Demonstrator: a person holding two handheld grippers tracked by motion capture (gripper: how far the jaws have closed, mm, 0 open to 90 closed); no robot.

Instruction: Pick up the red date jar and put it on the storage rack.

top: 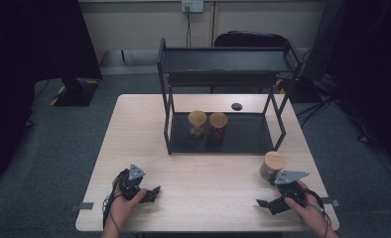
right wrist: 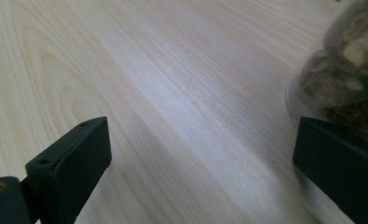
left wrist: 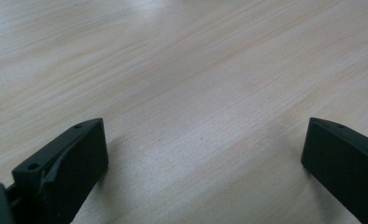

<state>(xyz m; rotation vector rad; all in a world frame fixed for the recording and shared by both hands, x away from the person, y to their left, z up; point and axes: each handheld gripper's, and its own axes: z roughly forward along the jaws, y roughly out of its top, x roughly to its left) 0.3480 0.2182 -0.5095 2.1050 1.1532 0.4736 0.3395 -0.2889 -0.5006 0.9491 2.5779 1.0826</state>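
- The table (top: 198, 173) was pale wood, and a person's hands came in from its near edge.
- The left gripper (top: 151, 193) lay low on the near left of the table, held in the left hand (top: 126, 203). Seen from its own camera, its jaws stood wide apart, with bare wood (left wrist: 196, 93) between them and nothing held.
- A black rack (top: 223, 64) stood at the middle back of the table, with a top tray and a dark lower shelf.
- On the lower shelf sat two jars side by side, close together: the left jar (top: 197, 122) and the mid jar (top: 218, 125), each with a wooden lid.
- A small black disc (top: 236, 106) lay on the table behind the rack's shelf.
- A third jar (top: 272, 165) with a wooden lid stood on the table just in front of the rack's right leg.
- The right gripper (top: 265, 204) rested at the near right, held in the right hand (top: 310, 210), just before the third jar. From its own camera its jaws were wide open and empty, and the third jar (right wrist: 350, 70) stood just beyond the right-hand jaw; whether they touched could not be told.
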